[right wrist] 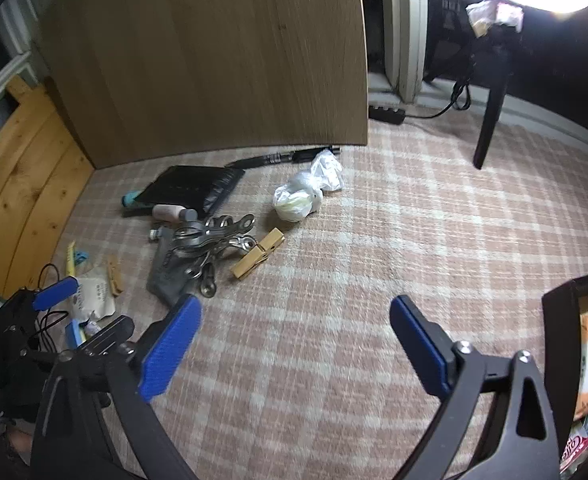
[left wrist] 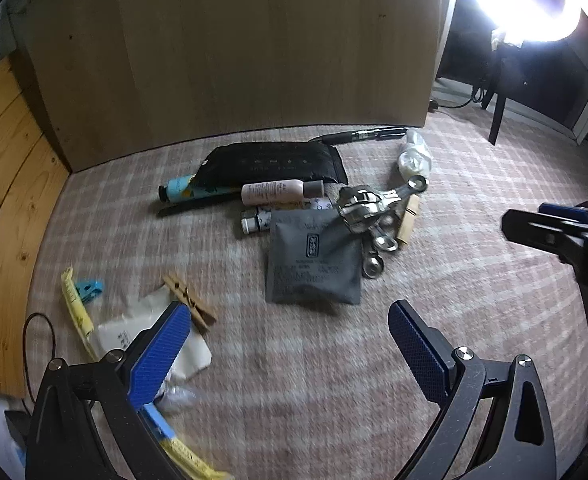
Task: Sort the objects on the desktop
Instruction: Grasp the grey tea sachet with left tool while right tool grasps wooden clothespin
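A pile of small objects lies on a checked cloth: a grey sachet (left wrist: 314,264), metal measuring spoons (left wrist: 374,216), a black pouch (left wrist: 273,162), a pink bottle (left wrist: 281,192), a teal tube (left wrist: 181,190) and a pen (left wrist: 362,135). A wooden clothespin (left wrist: 189,300) lies nearer, beside a white packet (left wrist: 141,332). My left gripper (left wrist: 289,340) hovers open above the cloth in front of the sachet, nothing between its blue pads. My right gripper (right wrist: 294,336) is open too, over bare cloth right of the spoons (right wrist: 209,240). A second clothespin (right wrist: 257,253) and a white plastic bag (right wrist: 306,196) lie ahead of it.
A wooden panel (left wrist: 233,52) stands upright behind the pile. A black box (right wrist: 574,340) holding packets sits at the right edge. Yellow sachets (left wrist: 75,304) and a blue clip (left wrist: 89,290) lie at the left, near a wooden board (left wrist: 5,200). A dark stool leg (right wrist: 490,120) stands behind.
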`<act>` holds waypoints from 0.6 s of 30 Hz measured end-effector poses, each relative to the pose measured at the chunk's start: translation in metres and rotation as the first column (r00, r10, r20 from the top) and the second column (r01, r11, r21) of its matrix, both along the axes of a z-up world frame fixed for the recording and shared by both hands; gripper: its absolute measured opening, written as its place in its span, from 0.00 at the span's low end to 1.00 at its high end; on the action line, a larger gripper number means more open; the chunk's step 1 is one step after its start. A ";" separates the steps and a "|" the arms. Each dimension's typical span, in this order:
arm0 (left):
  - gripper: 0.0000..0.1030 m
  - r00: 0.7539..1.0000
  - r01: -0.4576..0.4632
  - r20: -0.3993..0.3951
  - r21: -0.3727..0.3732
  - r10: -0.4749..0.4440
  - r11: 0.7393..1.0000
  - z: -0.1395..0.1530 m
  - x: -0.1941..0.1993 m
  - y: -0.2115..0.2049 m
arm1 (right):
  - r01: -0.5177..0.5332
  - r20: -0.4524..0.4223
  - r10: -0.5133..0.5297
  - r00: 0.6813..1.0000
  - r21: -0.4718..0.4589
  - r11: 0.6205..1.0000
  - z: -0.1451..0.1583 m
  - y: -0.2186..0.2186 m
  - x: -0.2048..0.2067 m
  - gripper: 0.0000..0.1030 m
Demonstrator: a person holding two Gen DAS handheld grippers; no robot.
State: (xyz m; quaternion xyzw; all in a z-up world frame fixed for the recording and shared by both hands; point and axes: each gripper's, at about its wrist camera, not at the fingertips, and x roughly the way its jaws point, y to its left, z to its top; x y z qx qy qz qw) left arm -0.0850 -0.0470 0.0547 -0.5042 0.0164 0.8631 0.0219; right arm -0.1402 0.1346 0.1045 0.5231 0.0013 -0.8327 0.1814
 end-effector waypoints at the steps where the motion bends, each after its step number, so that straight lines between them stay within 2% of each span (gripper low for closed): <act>1: 0.96 1.000 -0.001 0.004 0.004 0.001 1.000 -0.001 -0.003 -0.001 | 0.010 0.033 -0.010 0.999 -0.009 1.000 -0.006 -0.001 -0.008 0.82; 5: 0.96 0.999 -0.004 0.033 0.020 0.003 1.000 -0.014 -0.017 -0.004 | 0.038 0.148 -0.034 0.988 -0.025 0.999 -0.031 -0.011 -0.032 0.62; 7: 0.96 0.998 0.000 0.055 0.035 -0.002 0.999 -0.023 -0.023 -0.004 | 0.035 0.181 -0.032 0.983 -0.017 0.999 -0.042 -0.019 -0.040 0.57; 13: 0.96 0.997 0.004 0.083 0.037 -0.007 0.999 -0.035 -0.034 -0.007 | 0.061 0.252 -0.045 0.967 -0.057 0.996 -0.061 -0.030 -0.054 0.56; 18: 0.96 0.995 -0.018 0.094 0.049 0.013 0.999 -0.039 -0.046 -0.013 | 0.041 0.229 -0.037 0.973 -0.015 0.999 -0.063 -0.044 -0.058 0.56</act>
